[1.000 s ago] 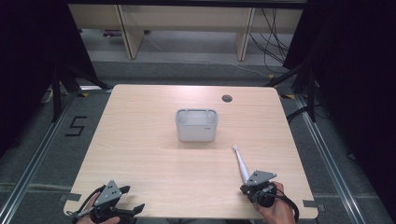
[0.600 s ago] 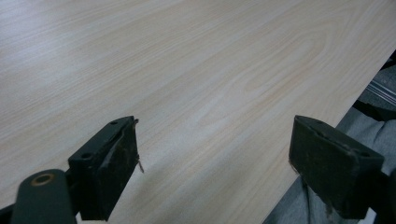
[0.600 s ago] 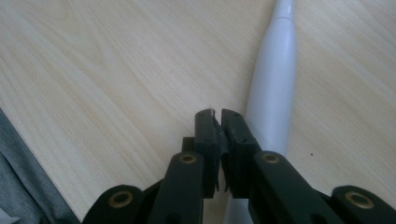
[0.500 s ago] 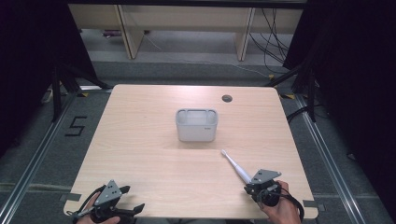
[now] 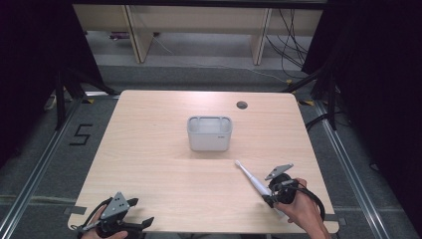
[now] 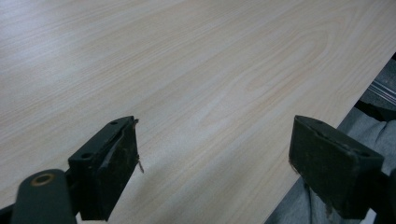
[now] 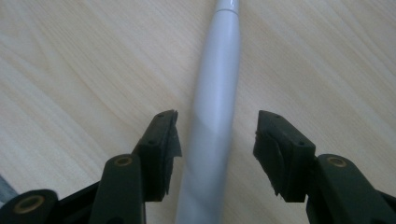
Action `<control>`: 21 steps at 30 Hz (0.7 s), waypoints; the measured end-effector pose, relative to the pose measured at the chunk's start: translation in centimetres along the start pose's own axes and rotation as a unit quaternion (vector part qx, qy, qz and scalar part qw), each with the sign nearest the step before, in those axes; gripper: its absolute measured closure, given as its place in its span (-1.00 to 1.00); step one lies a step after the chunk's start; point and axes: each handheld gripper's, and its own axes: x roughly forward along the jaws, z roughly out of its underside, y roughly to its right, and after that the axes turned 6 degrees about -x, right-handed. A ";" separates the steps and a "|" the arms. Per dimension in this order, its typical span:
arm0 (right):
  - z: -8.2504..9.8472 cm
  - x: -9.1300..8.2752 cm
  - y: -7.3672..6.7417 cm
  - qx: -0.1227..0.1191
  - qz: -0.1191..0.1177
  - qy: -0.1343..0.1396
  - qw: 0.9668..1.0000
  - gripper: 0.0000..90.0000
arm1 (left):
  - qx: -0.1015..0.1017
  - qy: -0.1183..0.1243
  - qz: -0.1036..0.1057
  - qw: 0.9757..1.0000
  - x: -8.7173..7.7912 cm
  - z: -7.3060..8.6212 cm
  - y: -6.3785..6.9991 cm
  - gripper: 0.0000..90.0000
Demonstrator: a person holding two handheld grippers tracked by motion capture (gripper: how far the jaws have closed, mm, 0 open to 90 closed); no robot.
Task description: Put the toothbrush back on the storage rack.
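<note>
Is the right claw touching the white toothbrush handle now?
Apart. In the right gripper view, the toothbrush handle lies between the right claw's jaws, which have just been opening, bare table on both sides.

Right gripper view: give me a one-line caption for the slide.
Right gripper, jaws just opened, straddles a white toothbrush handle lying on the wooden table, pads clear of it.

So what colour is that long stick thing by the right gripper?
The stick is pale grey-white, clearest in the right gripper view.
</note>
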 end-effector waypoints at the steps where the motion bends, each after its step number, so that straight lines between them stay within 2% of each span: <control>1: 0.0 0.0 0.0 0.000 0.000 0.000 1.000 0.08 | 0.000 0.000 0.000 1.000 0.0 0.0 0.0 -0.67; 4: -0.8 0.6 0.1 -0.004 -0.004 -0.014 1.000 0.10 | -0.006 0.003 -0.002 1.000 0.1 0.0 0.1 -0.67; 5: -0.8 0.6 0.1 -0.004 -0.004 -0.014 1.000 0.10 | 0.001 -0.002 -0.001 1.000 0.0 0.0 0.0 -0.67; 7: -1.1 0.8 0.2 -0.008 -0.008 -0.022 1.000 0.10 | 0.001 -0.001 -0.001 1.000 0.0 0.0 0.0 -0.67; 8: -1.3 1.1 0.2 -0.008 -0.018 -0.031 0.999 0.11 | 0.001 -0.001 -0.001 1.000 0.0 0.0 0.0 -0.67; 13: -1.8 1.4 0.4 -0.015 -0.010 -0.044 0.999 0.14 | 0.006 -0.004 -0.008 1.000 0.0 0.0 -0.1 -0.67; 21: -2.4 2.1 0.6 -0.016 -0.020 -0.069 0.997 0.16 | 0.016 -0.010 -0.012 1.000 -0.1 -0.1 -0.2 -0.66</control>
